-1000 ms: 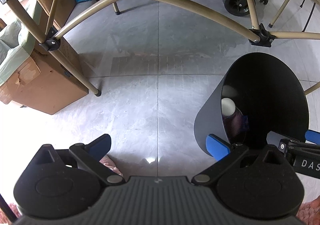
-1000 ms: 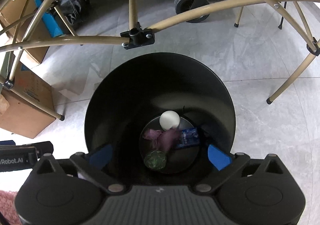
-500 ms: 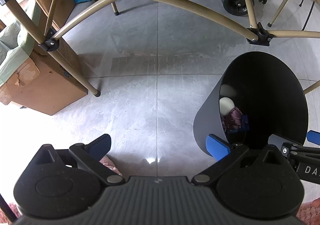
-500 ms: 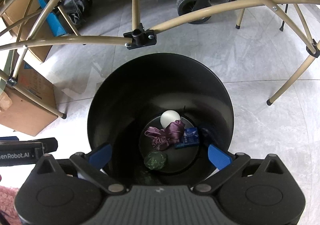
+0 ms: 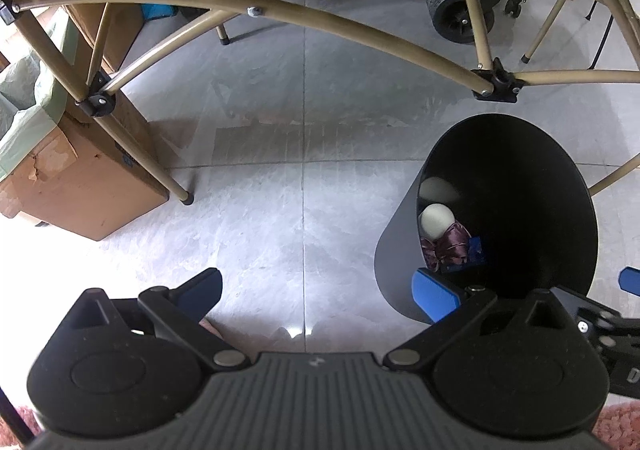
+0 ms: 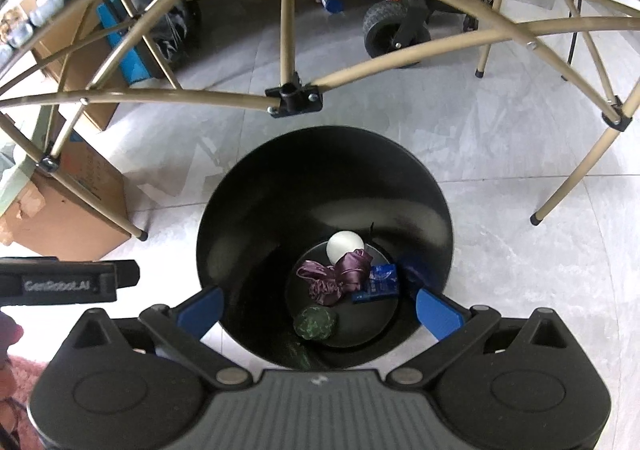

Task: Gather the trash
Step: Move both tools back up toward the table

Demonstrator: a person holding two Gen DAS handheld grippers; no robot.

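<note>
Below the right gripper (image 6: 318, 308), jaws spread, empty: black bin (image 6: 248, 186) holding 4 items, purple cloth (image 6: 340, 276) topmost. Left gripper (image 5: 316, 288) open, bin at its right. Risk: nudging and tipping the bin.

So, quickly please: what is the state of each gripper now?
Left gripper: open, holding nothing, over the floor beside the black bin.
Right gripper: open, holding nothing, above the bin's mouth.
</note>
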